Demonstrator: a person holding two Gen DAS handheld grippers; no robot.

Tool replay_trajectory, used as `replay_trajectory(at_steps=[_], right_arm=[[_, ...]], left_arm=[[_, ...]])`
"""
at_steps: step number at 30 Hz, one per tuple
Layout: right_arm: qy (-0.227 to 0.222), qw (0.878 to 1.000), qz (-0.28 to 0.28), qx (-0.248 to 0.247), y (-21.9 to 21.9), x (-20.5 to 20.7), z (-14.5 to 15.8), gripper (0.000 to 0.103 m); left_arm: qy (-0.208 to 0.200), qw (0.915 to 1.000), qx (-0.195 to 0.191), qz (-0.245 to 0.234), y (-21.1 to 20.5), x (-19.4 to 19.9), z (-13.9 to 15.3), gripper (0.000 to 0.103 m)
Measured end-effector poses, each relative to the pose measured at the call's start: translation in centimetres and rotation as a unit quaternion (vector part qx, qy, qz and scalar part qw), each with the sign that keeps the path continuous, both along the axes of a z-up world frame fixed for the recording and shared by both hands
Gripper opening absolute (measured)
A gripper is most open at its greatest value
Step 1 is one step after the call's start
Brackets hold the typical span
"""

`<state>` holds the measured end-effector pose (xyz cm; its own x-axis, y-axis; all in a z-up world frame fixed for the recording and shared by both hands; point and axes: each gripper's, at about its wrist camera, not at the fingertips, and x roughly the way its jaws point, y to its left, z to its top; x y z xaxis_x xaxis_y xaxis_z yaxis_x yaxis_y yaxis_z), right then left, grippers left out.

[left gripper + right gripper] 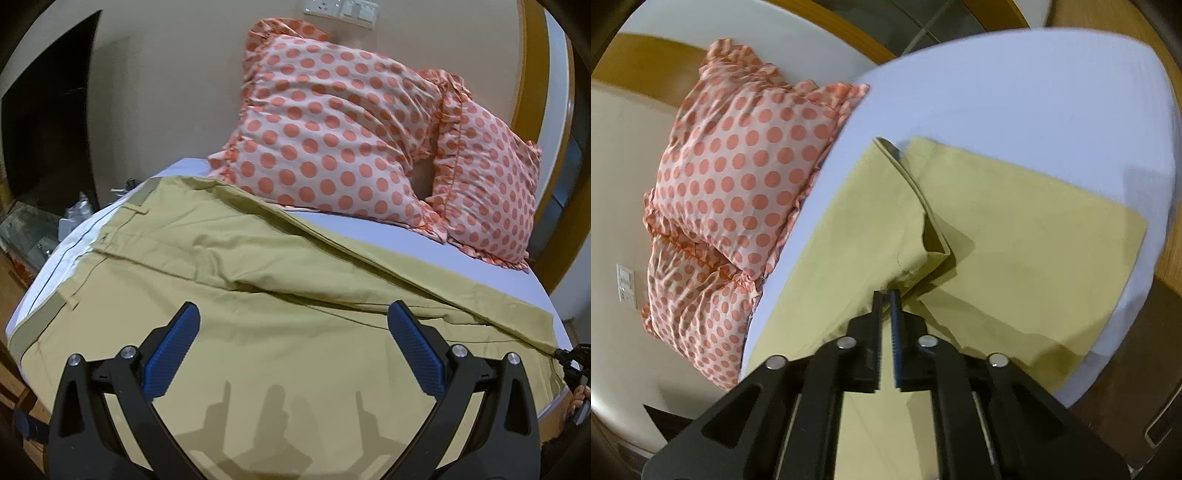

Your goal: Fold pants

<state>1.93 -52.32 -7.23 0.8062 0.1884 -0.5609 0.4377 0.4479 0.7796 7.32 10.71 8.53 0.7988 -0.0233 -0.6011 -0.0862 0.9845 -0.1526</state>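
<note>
Khaki cotton pants (258, 280) lie spread on the white-sheeted bed (1015, 92). Right tongs (885, 295) pinch a leg's edge, mid-fold; left tongs (293, 314) hover released. Next, probably carrying that leg across.

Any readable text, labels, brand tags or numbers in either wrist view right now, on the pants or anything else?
No readable text in either view.
Pants: plain khaki, no tag or label visible.
Pillows: orange dots only, no lettering.
Wall switch plate: any markings too small and blurred to read.
Left gripper and right gripper: no markings visible.
</note>
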Motion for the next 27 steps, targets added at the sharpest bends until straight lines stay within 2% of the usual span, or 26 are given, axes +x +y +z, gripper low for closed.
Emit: replay_trajectory(at_steps=[1, 4, 8, 9, 10, 12, 14, 16, 20, 23, 26, 27], right_arm=[[0.002, 1.0, 0.004, 0.003, 0.1, 0.3, -0.1, 0.03], [0.001, 1.0, 0.002, 0.019, 0.2, 0.6, -0.4, 0.033], [-0.017, 0.999, -0.008, 0.039, 0.6, 0.6, 0.2, 0.051], [-0.018, 0.999, -0.012, 0.03, 0.7, 1.0, 0.4, 0.043], [-0.025, 1.0, -0.009, 0.01, 0.7, 1.7, 0.5, 0.001], [-0.034, 0.999, -0.004, 0.007, 0.5, 1.9, 0.5, 0.002], [-0.087, 0.996, -0.009, 0.032, -0.2, 0.5, 1.0, 0.002], [-0.115, 0.993, -0.016, 0.026, -0.4, -0.8, 1.9, 0.002], [-0.148, 0.989, -0.017, 0.007, 0.0, -2.3, 4.1, 0.002], [-0.155, 0.988, -0.018, -0.004, 0.4, -2.7, 5.0, 0.002], [-0.159, 0.987, -0.02, -0.005, 0.5, -2.8, 5.2, 0.002], [-0.159, 0.987, -0.021, -0.003, 0.5, -2.8, 5.2, 0.002]], left_arm=[[0.0, 1.0, 0.0, -0.003, 0.0, 0.3, 0.1, 0.101], [-0.01, 0.9999, -0.011, -0.003, 0.8, 0.6, 0.5, 0.101], [-0.018, 0.999, -0.04, 0.012, 2.6, 1.7, 1.1, 0.101], [-0.015, 0.9988, -0.045, 0.017, 3.0, 2.5, 1.1, 0.101], [-0.012, 0.9985, -0.049, 0.019, 3.3, 3.1, 1.2, 0.101], [0.002, 0.9978, -0.063, 0.018, 3.9, 5.0, 1.1, 0.101], [0.024, 0.995, -0.095, 0.016, 4.7, 6.7, 0.9, 0.101], [0.033, 0.9914, -0.126, 0.011, 5.4, 8.6, 0.6, 0.101], [0.075, 0.9888, -0.127, 0.022, 5.5, 12.9, -0.5, 0.098], [0.111, 0.9831, -0.141, 0.034, 5.7, 16.9, -1.8, 0.089], [0.134, 0.9797, -0.142, 0.046, 6.0, 19.7, -2.9, 0.068], [0.149, 0.9781, -0.137, 0.051, 6.3, 20.6, -3.6, 0.038]])
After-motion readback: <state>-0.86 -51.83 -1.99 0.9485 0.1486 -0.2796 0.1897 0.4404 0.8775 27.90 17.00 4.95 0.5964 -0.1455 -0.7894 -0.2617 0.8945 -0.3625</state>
